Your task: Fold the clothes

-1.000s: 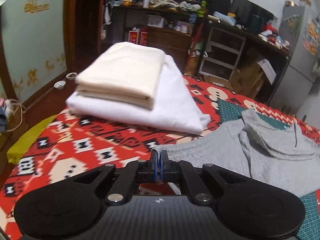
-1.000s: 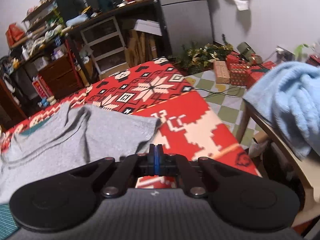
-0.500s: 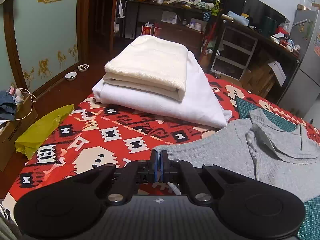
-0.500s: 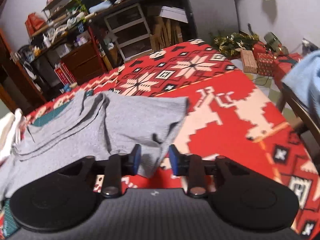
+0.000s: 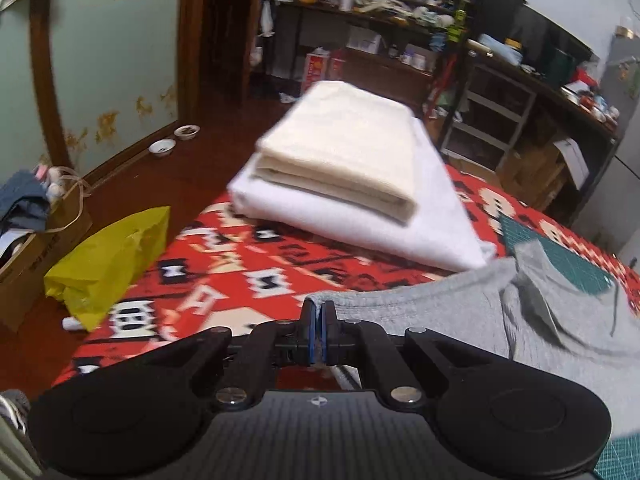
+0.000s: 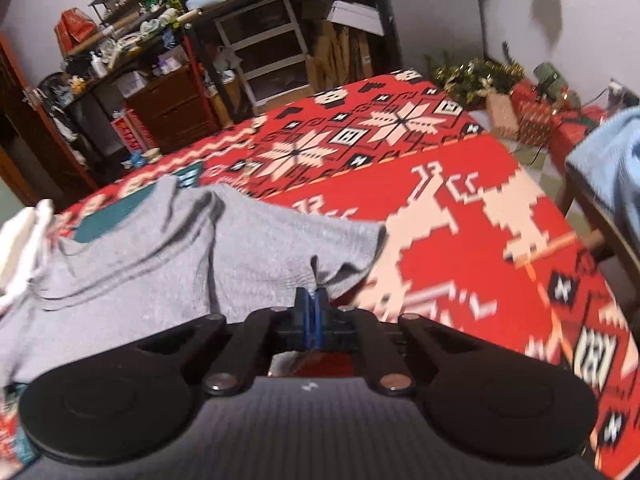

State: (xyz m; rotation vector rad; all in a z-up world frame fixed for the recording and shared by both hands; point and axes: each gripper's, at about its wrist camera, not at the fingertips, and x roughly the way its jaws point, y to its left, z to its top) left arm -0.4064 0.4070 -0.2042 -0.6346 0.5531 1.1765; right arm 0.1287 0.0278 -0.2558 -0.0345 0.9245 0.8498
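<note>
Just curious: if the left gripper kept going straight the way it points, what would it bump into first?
Probably the red patterned cloth just ahead of the left gripper, which is clamped on the grey shirt. The folded stack lies farther on; depth is hard to judge.

A lived-in home room: cluttered shelves (image 5: pixel 400 8), wrapped Christmas gifts (image 6: pixel 532 116), pet bowls (image 5: pixel 162 147) on the floor.
</note>
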